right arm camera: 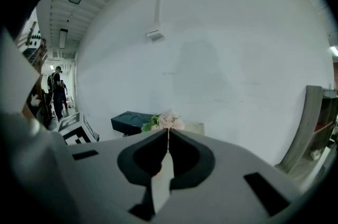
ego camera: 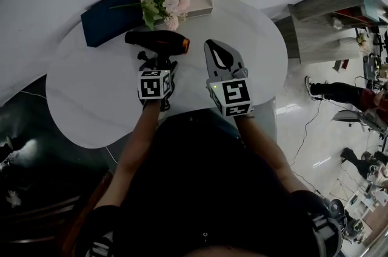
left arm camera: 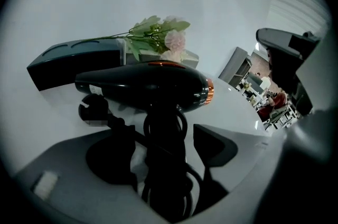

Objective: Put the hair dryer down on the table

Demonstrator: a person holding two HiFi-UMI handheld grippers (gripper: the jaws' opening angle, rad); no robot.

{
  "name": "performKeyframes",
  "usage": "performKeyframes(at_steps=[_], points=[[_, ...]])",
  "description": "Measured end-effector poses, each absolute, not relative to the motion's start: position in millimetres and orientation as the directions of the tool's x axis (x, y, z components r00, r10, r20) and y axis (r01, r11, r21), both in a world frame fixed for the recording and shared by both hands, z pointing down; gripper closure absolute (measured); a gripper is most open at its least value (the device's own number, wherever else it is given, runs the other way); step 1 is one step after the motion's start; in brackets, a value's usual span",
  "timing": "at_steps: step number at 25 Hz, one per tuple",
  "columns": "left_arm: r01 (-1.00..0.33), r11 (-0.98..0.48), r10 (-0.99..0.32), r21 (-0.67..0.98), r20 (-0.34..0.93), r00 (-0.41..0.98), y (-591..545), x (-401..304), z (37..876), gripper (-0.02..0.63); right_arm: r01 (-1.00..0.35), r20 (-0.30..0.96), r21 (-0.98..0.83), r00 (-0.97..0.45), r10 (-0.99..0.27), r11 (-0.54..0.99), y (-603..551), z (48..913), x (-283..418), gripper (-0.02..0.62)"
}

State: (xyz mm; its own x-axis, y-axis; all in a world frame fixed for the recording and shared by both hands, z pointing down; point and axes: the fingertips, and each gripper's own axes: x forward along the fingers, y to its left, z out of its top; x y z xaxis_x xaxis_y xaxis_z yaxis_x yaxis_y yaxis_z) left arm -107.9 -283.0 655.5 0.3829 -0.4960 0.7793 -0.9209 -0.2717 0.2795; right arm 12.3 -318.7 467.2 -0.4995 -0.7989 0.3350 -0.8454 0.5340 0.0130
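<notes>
Items on my feed:
- White round desk (ego camera: 91, 98), with glossy pale floor (ego camera: 303, 128) around it and a white wall (right arm camera: 211, 59) beyond.
- Hair dryer (ego camera: 159, 42) at 12 o'clock of my left tool (ego camera: 159, 63). Its handle and cord sit between the parted jaws, pads clear of them.
- Right tool (ego camera: 213, 46): jaws together, empty.
- Blue box (ego camera: 109, 19) and flowers (ego camera: 170, 4) at 12 o'clock on the desk.
- Wooden shelving (ego camera: 327, 13) at 2 o'clock.
</notes>
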Motion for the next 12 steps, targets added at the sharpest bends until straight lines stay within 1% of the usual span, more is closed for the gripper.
performKeyframes(at_steps=[4,6,12], points=[[-0.912,-0.242,-0.546,0.331,0.731,0.41,-276,-116,630,0.27,-0.836,0.319,0.007,-0.518,-0.794,0.548,-316,464,8,0.581],[-0.907,-0.254,-0.543,0.336,0.727,0.421,-270,-120,619,0.27,-0.829,0.309,0.005,-0.53,-0.789,0.559,-314,462,5,0.581],[-0.907,-0.346,-0.525,0.241,0.751,0.4,-257,-124,589,0.264,-0.807,0.284,-0.003,-0.567,-0.773,0.59,-304,454,-6,0.581]])
